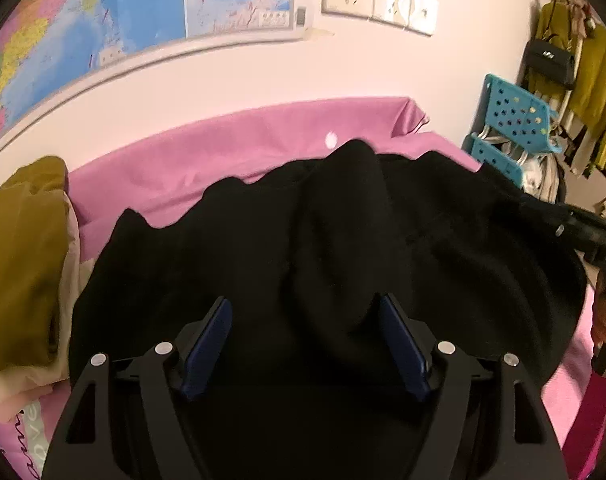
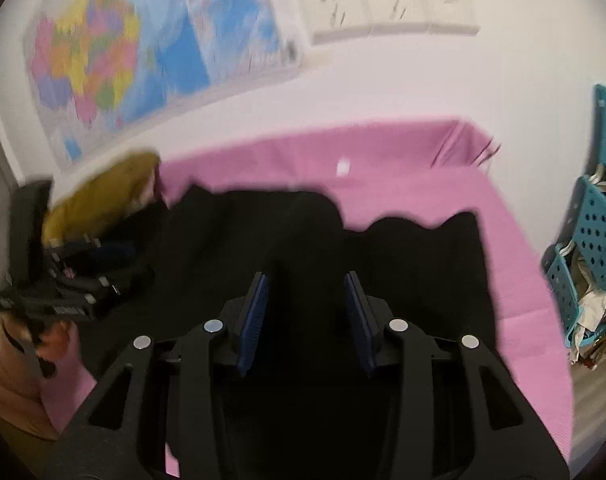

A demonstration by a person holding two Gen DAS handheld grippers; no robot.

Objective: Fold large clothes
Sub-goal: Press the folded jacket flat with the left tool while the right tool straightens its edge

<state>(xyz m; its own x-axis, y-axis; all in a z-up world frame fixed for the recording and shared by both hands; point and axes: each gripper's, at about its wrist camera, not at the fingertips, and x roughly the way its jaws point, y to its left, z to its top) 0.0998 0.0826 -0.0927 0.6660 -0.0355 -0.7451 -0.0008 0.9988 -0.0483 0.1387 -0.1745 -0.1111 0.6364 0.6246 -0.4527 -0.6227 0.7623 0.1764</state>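
A large black garment point(image 1: 343, 232) lies rumpled on the pink bed sheet point(image 1: 231, 152); it also shows in the right wrist view point(image 2: 343, 248). My left gripper point(image 1: 305, 304) is open, its blue pads spread just above the garment's near part. My right gripper point(image 2: 306, 280) is open over the garment's near edge, with nothing between the pads. The right gripper also shows at the right edge of the left wrist view point(image 1: 595, 236). The left gripper shows blurred at the left of the right wrist view point(image 2: 63, 280).
An olive cloth pile point(image 1: 23, 264) lies at the bed's left. A teal perforated rack point(image 1: 515, 128) with clutter stands right of the bed. A map point(image 1: 103, 28) and wall sockets point(image 1: 379, 0) are on the wall behind. Hanging clothes point(image 1: 591, 92) are at far right.
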